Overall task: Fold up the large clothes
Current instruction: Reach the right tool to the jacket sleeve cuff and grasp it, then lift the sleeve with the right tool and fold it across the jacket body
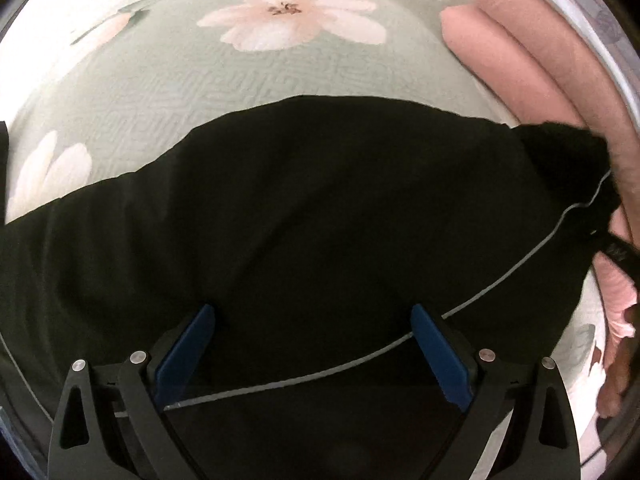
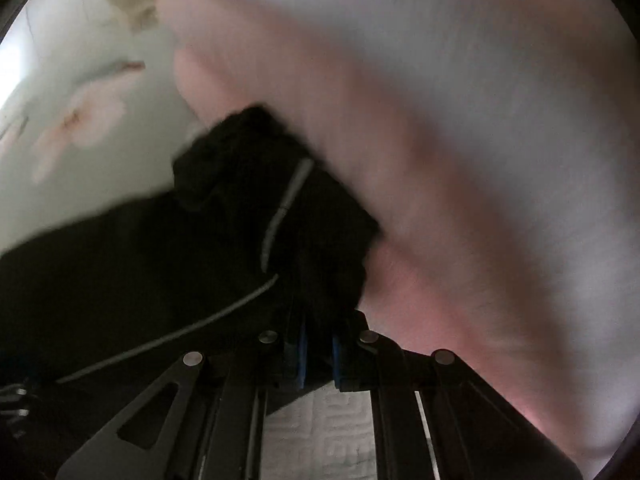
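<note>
A large black garment (image 1: 300, 208) with a thin grey piping line lies spread across the bed. My left gripper (image 1: 312, 312) hovers over its near part, blue pads wide apart and open, nothing pinched between them. In the right wrist view, which is blurred, my right gripper (image 2: 318, 344) is shut on a bunched end of the black garment (image 2: 256, 200), the cloth pinched between its blue pads and rising in front of them. That bunched end shows at the right of the left wrist view, next to a person's arm (image 1: 628, 168).
The bed wears a pale green quilted cover (image 1: 160, 80) printed with big pink-white flowers. A rolled pink blanket (image 1: 516, 60) lies along the right side, large and close in the right wrist view (image 2: 400, 140). A hand (image 1: 618, 376) shows at the right edge.
</note>
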The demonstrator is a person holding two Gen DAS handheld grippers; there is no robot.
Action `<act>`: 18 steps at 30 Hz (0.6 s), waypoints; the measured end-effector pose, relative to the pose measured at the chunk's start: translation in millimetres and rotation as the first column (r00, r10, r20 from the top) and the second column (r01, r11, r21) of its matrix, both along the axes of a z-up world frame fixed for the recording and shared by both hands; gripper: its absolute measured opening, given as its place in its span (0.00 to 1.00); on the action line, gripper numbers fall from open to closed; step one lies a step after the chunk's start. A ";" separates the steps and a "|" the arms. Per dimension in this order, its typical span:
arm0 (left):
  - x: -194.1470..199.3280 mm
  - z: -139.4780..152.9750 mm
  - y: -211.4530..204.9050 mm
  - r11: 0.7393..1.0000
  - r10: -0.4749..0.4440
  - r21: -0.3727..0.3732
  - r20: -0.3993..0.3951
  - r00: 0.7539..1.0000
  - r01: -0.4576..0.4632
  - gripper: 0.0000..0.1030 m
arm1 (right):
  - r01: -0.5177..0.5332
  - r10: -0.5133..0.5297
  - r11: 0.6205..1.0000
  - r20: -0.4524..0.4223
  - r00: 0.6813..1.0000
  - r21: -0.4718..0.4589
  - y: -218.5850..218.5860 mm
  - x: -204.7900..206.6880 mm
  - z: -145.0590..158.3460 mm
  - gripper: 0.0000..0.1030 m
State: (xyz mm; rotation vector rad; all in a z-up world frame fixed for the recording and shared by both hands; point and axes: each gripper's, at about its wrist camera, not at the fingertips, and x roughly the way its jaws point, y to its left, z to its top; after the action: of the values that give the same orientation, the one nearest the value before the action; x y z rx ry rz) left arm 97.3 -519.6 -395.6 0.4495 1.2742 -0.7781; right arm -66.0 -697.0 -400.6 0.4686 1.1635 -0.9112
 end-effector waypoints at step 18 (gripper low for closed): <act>-8.1 82.0 214.0 0.964 0.265 -0.013 0.136 0.954 -0.266 0.91 | -0.153 0.166 0.982 0.120 0.979 -0.109 69.7 -0.6 93.7 0.10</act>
State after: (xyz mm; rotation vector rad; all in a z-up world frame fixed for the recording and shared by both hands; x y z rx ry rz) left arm 89.2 -305.6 -313.6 0.3213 1.1788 -0.5077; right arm -66.6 -627.3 -306.9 0.3425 1.0181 -0.7844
